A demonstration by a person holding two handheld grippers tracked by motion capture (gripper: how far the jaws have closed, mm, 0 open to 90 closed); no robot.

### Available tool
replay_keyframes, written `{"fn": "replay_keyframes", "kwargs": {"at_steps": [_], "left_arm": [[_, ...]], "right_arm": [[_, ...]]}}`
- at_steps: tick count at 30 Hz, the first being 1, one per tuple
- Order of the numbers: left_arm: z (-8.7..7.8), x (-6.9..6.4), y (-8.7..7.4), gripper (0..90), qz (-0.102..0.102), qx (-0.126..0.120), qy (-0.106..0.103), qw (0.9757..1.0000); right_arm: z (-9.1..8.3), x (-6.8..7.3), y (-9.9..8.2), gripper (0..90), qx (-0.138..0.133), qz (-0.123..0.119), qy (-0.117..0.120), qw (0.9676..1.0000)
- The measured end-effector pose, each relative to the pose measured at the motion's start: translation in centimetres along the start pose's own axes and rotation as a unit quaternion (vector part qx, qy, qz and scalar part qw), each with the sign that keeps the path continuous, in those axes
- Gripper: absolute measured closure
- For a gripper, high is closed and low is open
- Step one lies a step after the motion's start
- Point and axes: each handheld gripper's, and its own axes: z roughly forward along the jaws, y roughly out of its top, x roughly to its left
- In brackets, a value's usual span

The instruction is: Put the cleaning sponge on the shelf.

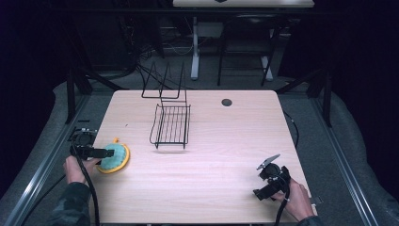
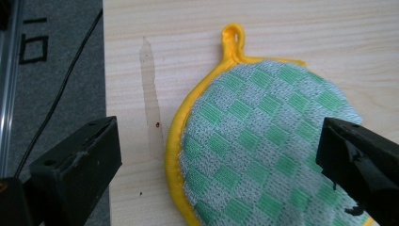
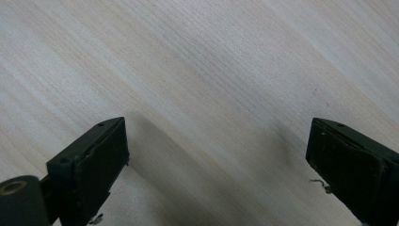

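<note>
A round pot holder [image 1: 114,157] with a green-and-white check face and a yellow rim lies flat near the table's left edge. Its check face [image 2: 263,141] and its yellow hanging loop [image 2: 233,36] show close up in the left gripper view. My left gripper [image 1: 104,153] hovers over its left part, open, jaws wide apart on either side of the cloth [image 2: 221,179]. My right gripper [image 1: 262,181] is at the front right of the table, open over bare wood [image 3: 216,155], holding nothing.
A black wire rack [image 1: 171,123] stands at the middle back of the wooden table [image 1: 211,155], with upright wire dividers [image 1: 163,82] behind it. A dark round hole [image 1: 227,102] sits at the back. A table edge and grey floor [image 2: 51,70] lie just left of the pot holder.
</note>
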Motion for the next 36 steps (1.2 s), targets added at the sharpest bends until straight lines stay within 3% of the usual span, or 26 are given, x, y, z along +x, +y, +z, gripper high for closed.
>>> {"fn": "replay_keyframes", "kwargs": {"at_steps": [3, 9, 14, 31, 36], "left_arm": [[0.3, 0.2, -0.1, 6.6, -0.009, 0.001, -0.005, 0.9999], [0.4, 0.7, -0.4, 17.3, -0.016, 0.001, -0.035, 0.9993], [0.4, 0.6, -0.5, 32.3, -0.017, -0.003, -0.055, 0.9984], [0.1, -0.1, -1.1, 58.6, -0.012, -0.02, -0.029, 0.9993], [0.0, -0.3, -1.2, 74.8, -0.008, -0.027, -0.013, 0.9995]], "right_arm": [[0.0, 0.0, 0.0, 5.9, 0.001, 0.0, -0.001, 1.0], [0.0, -0.1, 0.0, 6.3, 0.002, -0.003, -0.003, 1.0], [0.0, 0.0, 0.0, 6.6, -0.003, -0.002, 0.0, 1.0], [0.0, 0.1, 0.0, 7.1, -0.001, -0.006, -0.001, 1.0], [-0.1, 0.1, 0.0, 7.5, 0.001, -0.009, 0.0, 1.0]]}}
